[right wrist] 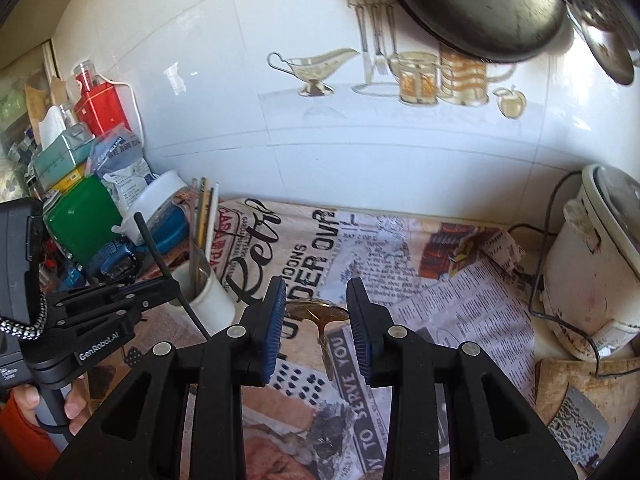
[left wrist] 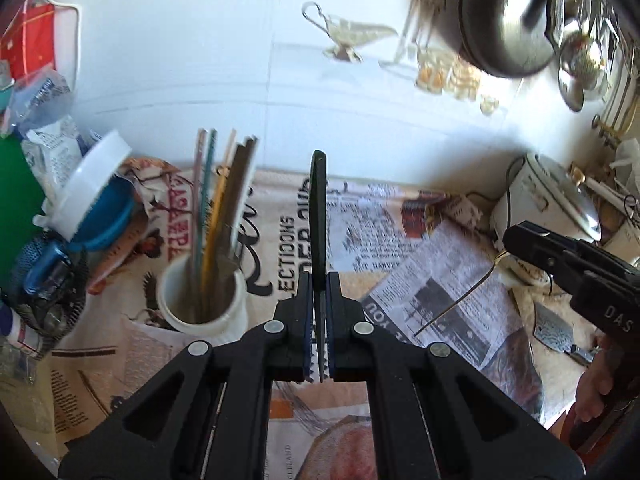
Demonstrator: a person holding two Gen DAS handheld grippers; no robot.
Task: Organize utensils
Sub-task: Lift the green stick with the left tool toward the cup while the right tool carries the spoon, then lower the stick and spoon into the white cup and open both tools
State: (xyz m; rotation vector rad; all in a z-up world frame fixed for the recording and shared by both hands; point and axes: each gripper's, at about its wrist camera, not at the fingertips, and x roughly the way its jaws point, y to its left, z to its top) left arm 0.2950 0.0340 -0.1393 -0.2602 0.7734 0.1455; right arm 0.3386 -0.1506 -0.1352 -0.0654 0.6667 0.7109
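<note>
While several sticks already stand in the white cup (left wrist: 202,304), the left gripper (left wrist: 320,328) holds a dark flat utensil (left wrist: 319,216) clamped upright between its jaws, just right of that cup and not yet in it. The right gripper (right wrist: 316,320), jaws apart and empty, hovers over a brass spoon (right wrist: 320,314) lying on the newspaper (right wrist: 460,300), seemingly still to be collected.

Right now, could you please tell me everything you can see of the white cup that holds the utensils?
The cup is a plain white cylinder, probably ceramic or plastic, standing upright on the newspaper near the left clutter. Its mouth is open, and several long thin utensils lean out of it: pale, teal, yellow and grey-brown sticks or handles. In the right wrist view, the left hand-held gripper is close beside its rim, shut on a thin dark utensil.
</note>
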